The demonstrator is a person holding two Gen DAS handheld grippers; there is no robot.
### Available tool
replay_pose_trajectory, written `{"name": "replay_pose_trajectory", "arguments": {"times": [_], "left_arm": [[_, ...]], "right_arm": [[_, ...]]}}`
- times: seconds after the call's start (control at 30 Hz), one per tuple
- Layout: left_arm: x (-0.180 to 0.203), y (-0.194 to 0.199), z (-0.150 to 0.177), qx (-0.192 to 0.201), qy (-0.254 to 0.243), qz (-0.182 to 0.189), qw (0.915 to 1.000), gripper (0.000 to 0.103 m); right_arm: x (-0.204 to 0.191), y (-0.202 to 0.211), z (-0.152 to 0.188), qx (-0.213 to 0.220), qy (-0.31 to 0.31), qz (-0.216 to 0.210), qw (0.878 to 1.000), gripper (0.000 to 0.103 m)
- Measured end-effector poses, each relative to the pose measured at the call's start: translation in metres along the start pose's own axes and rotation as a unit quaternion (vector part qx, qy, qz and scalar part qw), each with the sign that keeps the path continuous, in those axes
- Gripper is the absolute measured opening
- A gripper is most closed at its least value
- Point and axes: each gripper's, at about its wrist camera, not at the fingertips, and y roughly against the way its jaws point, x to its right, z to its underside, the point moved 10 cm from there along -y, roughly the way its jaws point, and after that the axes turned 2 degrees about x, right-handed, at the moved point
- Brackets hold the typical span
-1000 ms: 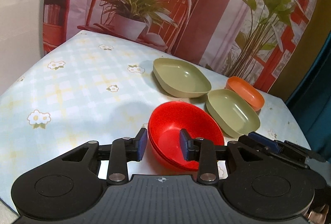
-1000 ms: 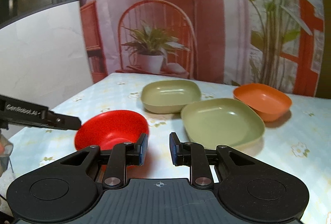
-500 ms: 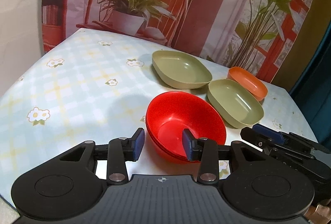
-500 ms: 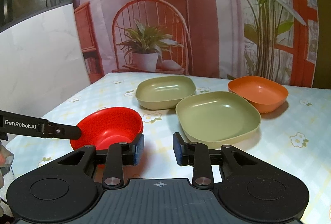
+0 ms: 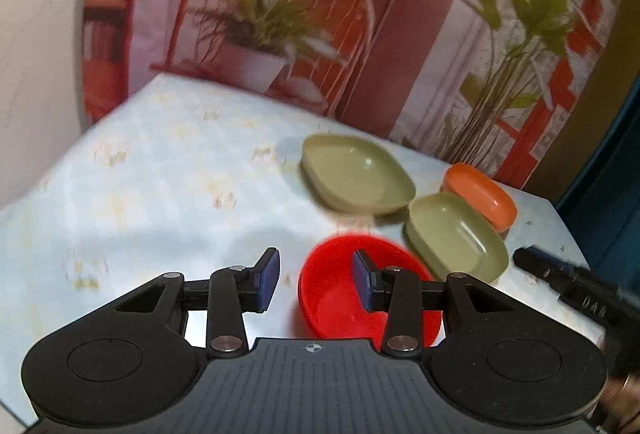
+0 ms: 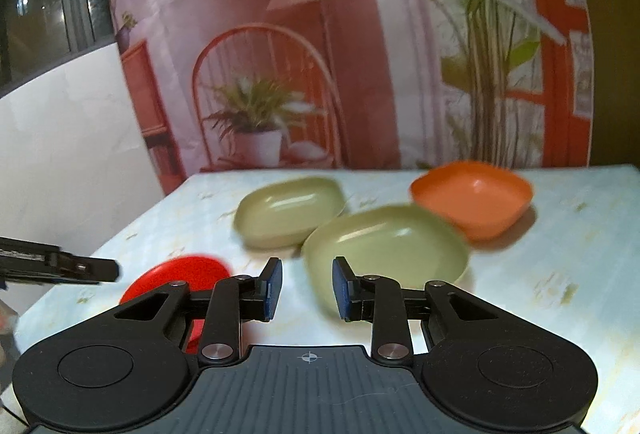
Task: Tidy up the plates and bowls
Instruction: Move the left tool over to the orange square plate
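From the left wrist view, the left claw [image 5: 315,284] is released, its blue pads spread with nothing between them that they touch. The red bowl [image 5: 340,294] sits on the desk [image 5: 160,193] just beyond, its left rim lying in the gap and the right pad hanging over its hollow. Farther off lie a green square bowl [image 5: 356,173], a second green square dish [image 5: 454,236] to its right, and an orange bowl [image 5: 480,195] at the far right, all close together. The other tool's dark tip [image 5: 560,274] juts in from the right.

From the right wrist view, the right claw [image 6: 307,290] is likewise released and holds nothing. The nearer green dish [image 6: 388,244] lies right ahead, its near rim behind the right pad; the orange bowl [image 6: 472,195] sits far right, the other green bowl [image 6: 288,209] far left, the red bowl [image 6: 176,274] near left.

These look like light, stiff plastic with smooth, somewhat slippery walls. The thin rim is probably the best hold, one pad inside and one outside.
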Motion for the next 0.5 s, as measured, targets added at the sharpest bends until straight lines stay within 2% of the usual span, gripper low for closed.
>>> {"name": "replay_pose_trajectory", "arguments": {"times": [0.27, 0.5], "left_arm": [[0.021, 0.007, -0.071, 0.038, -0.037, 0.015, 0.9985, 0.042], [0.055, 0.005, -0.132, 0.077, -0.056, 0.034, 0.9949, 0.042]], "right_arm": [[0.038, -0.002, -0.073, 0.019, 0.07, 0.028, 0.997, 0.026], [0.065, -0.007, -0.127, 0.04, 0.086, 0.049, 0.994, 0.022]]}}
